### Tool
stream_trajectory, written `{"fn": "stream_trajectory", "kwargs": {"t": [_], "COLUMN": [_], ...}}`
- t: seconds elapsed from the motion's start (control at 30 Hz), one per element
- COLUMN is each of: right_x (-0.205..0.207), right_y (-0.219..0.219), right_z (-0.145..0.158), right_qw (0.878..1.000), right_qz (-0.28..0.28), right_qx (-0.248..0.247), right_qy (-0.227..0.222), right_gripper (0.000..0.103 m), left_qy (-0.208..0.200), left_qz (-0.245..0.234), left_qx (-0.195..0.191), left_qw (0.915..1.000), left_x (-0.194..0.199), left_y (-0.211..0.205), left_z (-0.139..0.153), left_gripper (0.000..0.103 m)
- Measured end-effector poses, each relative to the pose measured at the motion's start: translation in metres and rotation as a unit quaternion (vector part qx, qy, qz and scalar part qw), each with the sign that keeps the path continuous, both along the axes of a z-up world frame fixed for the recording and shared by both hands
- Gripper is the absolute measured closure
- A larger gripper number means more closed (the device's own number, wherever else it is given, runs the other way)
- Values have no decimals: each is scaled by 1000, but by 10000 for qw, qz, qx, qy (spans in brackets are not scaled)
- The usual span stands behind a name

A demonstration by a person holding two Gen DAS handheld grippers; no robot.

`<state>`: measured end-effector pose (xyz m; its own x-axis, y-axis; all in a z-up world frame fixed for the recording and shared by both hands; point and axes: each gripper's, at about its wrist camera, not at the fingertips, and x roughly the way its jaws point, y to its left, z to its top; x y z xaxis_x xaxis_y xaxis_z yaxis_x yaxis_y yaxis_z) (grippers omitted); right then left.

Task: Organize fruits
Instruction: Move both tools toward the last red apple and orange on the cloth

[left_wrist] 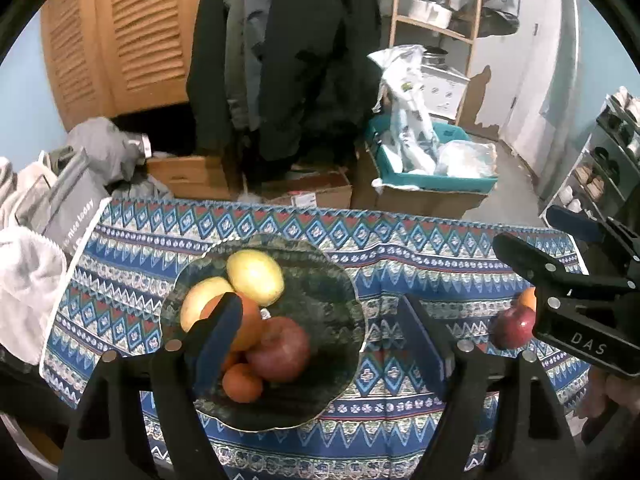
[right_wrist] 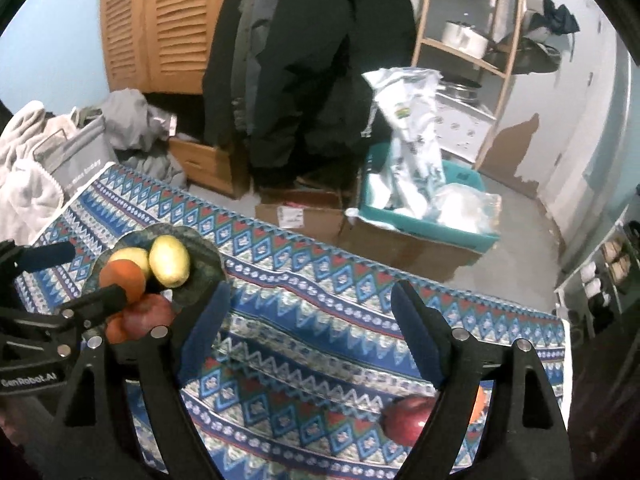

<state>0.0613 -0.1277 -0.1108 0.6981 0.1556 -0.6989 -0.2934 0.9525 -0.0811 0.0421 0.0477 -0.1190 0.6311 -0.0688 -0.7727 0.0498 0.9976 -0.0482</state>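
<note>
- Our left tongs point(left_wrist: 320, 320) stand wide and hold nothing, hovering above the dark plate point(left_wrist: 336, 280) on the patterned tabletop point(left_wrist: 400, 240).
- The plate already carries two yellow fruits point(left_wrist: 256, 276), oranges point(left_wrist: 242, 382) and a red apple point(left_wrist: 280, 350), bunched toward its left side.
- Our right tongs point(right_wrist: 310, 320) are also wide and empty, over the bare cloth well apart from the plate.
- A second red apple point(right_wrist: 404, 420) lies near the right end of the tabletop with another orange point(right_wrist: 478, 404) just beside it, both partly hidden by the right finger.
- We judge these two are what remains to be moved.
- Risks: the apple is round and glossy, so an off-centre squeeze could shoot it toward the nearby table edge.
- Nudging the orange while closing could roll it off too.
- Dropping a fruit onto the crowded pile could knock others off the shallow plate.
</note>
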Motion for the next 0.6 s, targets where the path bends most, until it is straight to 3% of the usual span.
{"fn": "stream_trajectory", "kwargs": {"t": [0.07, 0.27, 0.6], "right_x": [-5, -20, -39], "right_y": [-8, -36, -87], "right_z": [3, 13, 17], "right_qw": [10000, 9992, 9963], "right_qz": [-56, -327, -768], "right_qx": [24, 20, -81], "right_qy": [-52, -242, -366], "right_gripper": [19, 17, 17], "left_qy": [-87, -390, -432], "left_qz": [-44, -259, -605], "left_qx": [63, 340, 495], "left_qw": [9999, 9983, 9960], "left_x": [-3, -11, -15], "left_y": [-7, -33, -75], "left_z": [5, 21, 28], "left_gripper": [16, 16, 16]}}
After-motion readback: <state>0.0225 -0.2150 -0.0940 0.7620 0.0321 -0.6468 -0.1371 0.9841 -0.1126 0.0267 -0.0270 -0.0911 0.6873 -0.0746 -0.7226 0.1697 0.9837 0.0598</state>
